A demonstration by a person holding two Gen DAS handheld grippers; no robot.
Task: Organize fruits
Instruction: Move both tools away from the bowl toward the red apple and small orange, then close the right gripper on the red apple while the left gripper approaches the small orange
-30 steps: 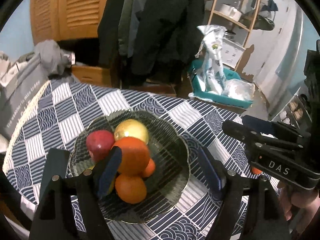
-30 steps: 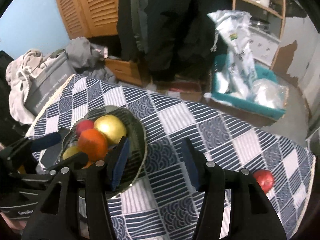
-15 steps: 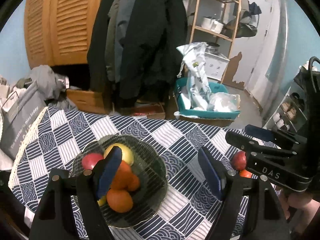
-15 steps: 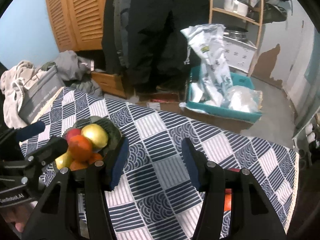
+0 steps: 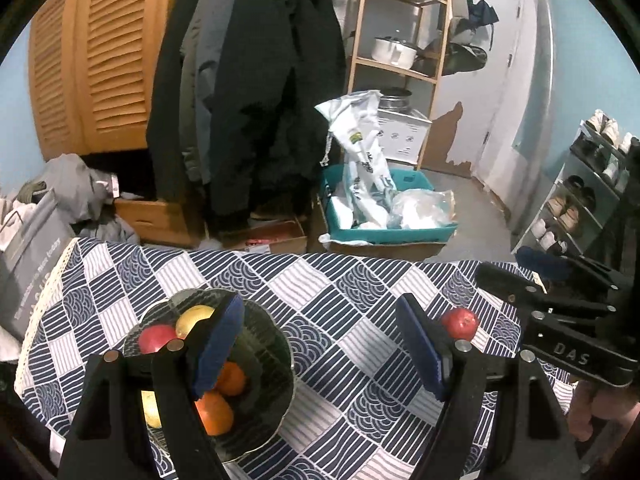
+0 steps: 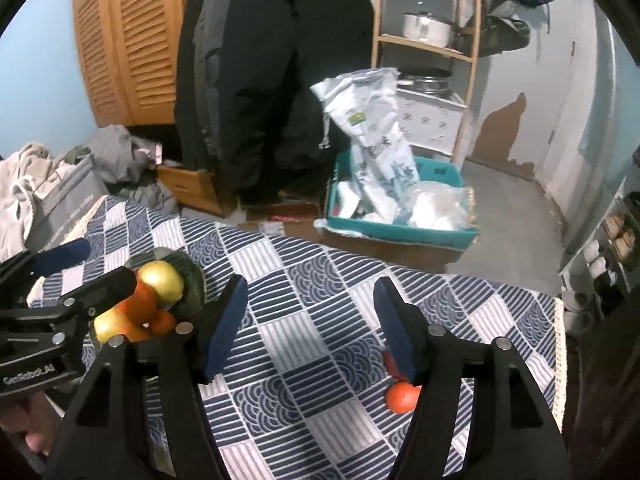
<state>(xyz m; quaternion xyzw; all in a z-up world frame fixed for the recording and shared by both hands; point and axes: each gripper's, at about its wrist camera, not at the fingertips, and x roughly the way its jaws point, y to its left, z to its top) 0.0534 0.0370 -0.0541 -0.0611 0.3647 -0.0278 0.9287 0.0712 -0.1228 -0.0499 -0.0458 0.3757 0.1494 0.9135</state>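
- Both our hand-held grippers, left [image 5: 320,344] and right [image 6: 310,320], gape wide, holding nothing.
- Apple [image 5: 460,323] and orange [image 6: 401,397] lie loose by our right fingers.
- Nudged, either could roll off the worktop [image 6: 320,320].
- The heaped bowl [image 5: 264,336] may spill.

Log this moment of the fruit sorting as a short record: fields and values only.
surface: table with blue-and-white patterned cloth
bowl: dark glass bowl on the table's left part
fruit in bowl: red apple, yellow apple, oranges, another yellow fruit partly hidden
fruit outside bowl: loose red apple and loose orange, both on the cloth to the right
left gripper: open, empty, above the table
right gripper: open, empty, above the table
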